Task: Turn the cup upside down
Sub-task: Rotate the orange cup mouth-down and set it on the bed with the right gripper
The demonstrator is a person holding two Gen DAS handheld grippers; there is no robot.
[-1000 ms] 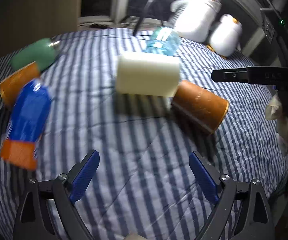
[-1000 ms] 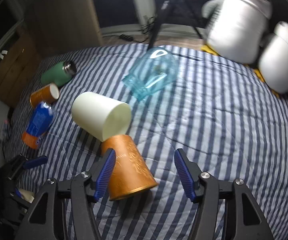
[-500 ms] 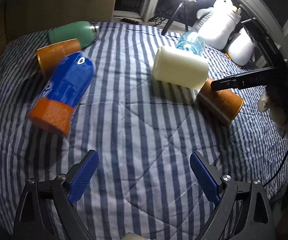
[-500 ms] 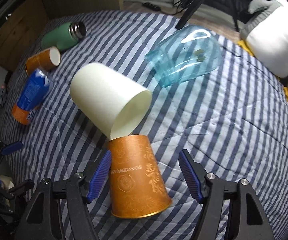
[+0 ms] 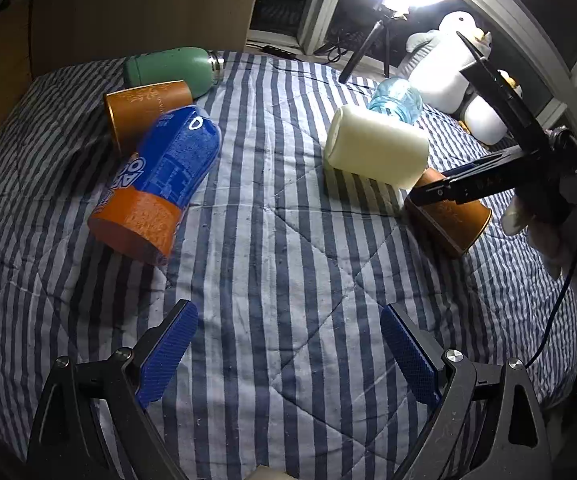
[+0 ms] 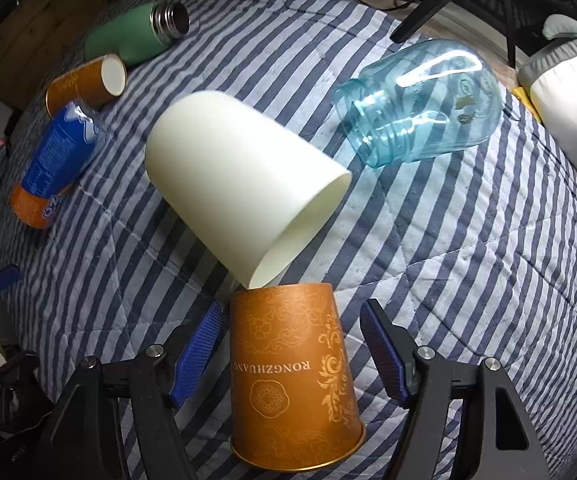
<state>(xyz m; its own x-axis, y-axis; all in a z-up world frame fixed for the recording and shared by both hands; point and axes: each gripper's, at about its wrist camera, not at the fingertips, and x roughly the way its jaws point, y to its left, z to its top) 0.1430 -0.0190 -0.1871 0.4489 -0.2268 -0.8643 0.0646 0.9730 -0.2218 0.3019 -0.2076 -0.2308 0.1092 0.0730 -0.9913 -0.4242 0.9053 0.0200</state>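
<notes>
An orange paper cup [image 6: 296,376] lies on its side on the striped bedspread, its base against a cream cup [image 6: 240,188] that also lies on its side. My right gripper [image 6: 288,350] is open, its blue pads on either side of the orange cup without touching it. In the left wrist view the same orange cup [image 5: 448,220] and the cream cup [image 5: 376,148] lie at the right, with the right gripper [image 5: 428,196] over the orange cup. My left gripper [image 5: 284,356] is open and empty above bare bedspread.
A blue and orange can [image 5: 160,184], a second orange cup [image 5: 144,108] and a green flask [image 5: 168,68] lie at the left. A clear blue jar [image 6: 420,100] lies beyond the cream cup. White penguin toys [image 5: 448,76] and a ring light stand at the back.
My right gripper has moved forward so its pads now straddle the orange cup. My left gripper has pulled back and turned left, bringing the blue can and flask into view.
</notes>
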